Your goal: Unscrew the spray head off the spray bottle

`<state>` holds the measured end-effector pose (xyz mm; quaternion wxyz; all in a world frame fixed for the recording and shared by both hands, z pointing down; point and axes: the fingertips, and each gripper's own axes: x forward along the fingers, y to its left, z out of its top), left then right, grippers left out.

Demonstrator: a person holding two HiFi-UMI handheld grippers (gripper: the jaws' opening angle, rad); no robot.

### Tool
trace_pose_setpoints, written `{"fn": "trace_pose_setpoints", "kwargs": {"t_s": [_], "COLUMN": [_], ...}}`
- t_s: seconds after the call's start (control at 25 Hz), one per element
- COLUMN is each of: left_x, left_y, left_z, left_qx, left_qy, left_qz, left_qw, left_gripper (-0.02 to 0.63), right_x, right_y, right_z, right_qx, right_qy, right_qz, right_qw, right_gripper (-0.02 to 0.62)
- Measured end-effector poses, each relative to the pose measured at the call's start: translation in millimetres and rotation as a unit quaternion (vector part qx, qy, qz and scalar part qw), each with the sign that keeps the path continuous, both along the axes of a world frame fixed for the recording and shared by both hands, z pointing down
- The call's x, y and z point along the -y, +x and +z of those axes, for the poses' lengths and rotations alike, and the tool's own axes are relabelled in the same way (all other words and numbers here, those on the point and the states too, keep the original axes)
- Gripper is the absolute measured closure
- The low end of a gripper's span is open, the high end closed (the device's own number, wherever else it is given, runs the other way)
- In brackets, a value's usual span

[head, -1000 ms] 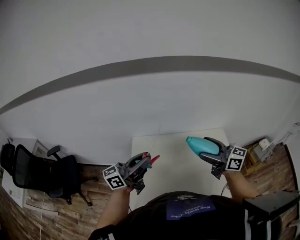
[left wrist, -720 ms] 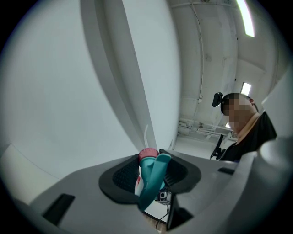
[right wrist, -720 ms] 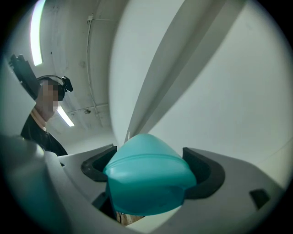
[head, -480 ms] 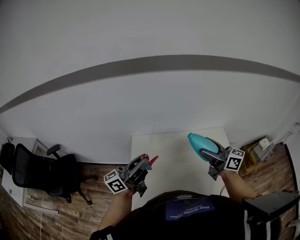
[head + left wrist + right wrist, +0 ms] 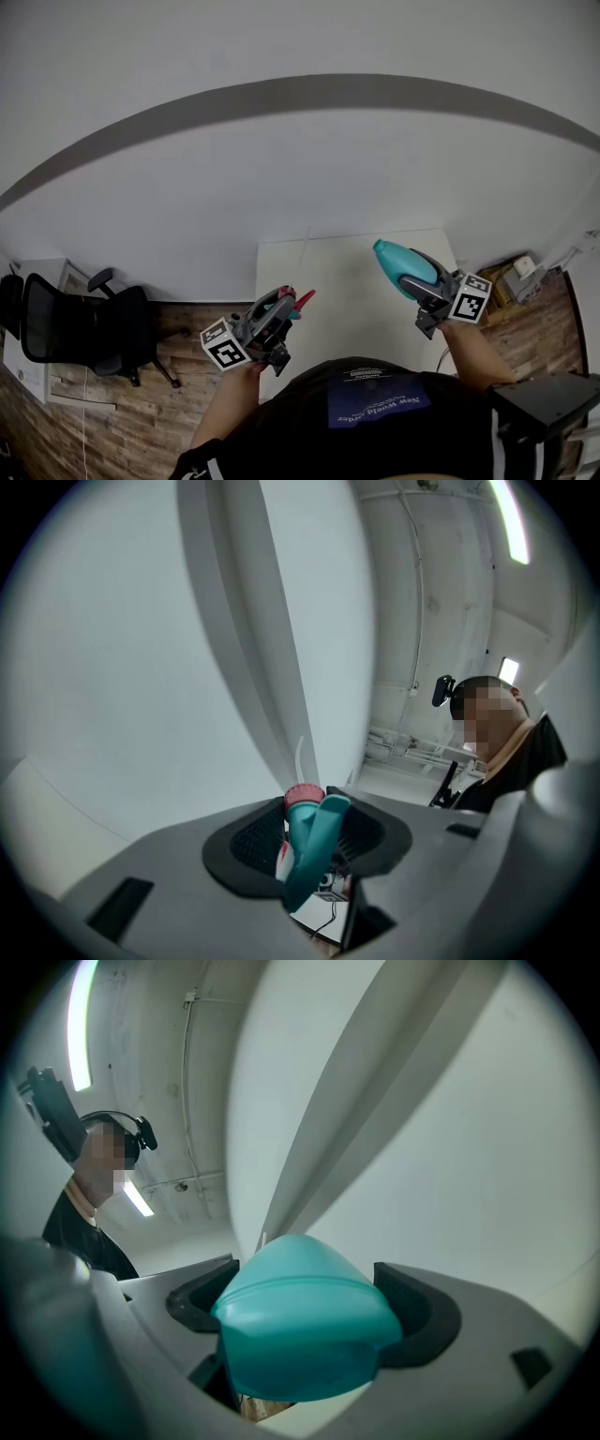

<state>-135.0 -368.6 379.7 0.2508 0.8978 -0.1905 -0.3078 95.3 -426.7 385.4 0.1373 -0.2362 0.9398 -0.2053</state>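
Observation:
The spray bottle is in two parts, held apart above the white table (image 5: 342,281). My left gripper (image 5: 284,309) is shut on the spray head (image 5: 297,303), teal with a pink collar. In the left gripper view the spray head (image 5: 307,847) sits between the black pads (image 5: 251,841), pink collar (image 5: 303,795) and thin white tube pointing away from the camera. My right gripper (image 5: 415,283) is shut on the teal bottle (image 5: 401,265), which points up and to the left. The right gripper view shows the bottle (image 5: 305,1326) filling the gap between the jaws.
A black office chair (image 5: 80,328) stands on the wood floor at the left. A small box (image 5: 521,274) and cables lie by the table's right side. A white wall with a grey band (image 5: 309,94) fills the upper view. The person's dark shirt (image 5: 375,412) is at the bottom.
Both grippers keep their holds and stay about where they were, still apart. The wrists have turned slightly and the head view has shifted a little.

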Motion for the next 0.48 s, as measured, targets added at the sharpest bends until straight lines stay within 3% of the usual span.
{"fn": "trace_pose_setpoints", "kwargs": {"t_s": [0.48], "left_x": [-3.0], "left_y": [0.4], "left_z": [-6.9], "left_qx": [0.000], "left_qy": [0.004], "left_qz": [0.008], "left_qw": [1.0000], "left_gripper": [0.460], "right_x": [-0.3], "right_y": [-4.9], "right_z": [-4.7], "right_qx": [-0.001], "right_qy": [0.003], "right_qz": [-0.009], "right_qw": [1.000], "right_gripper": [0.149]}}
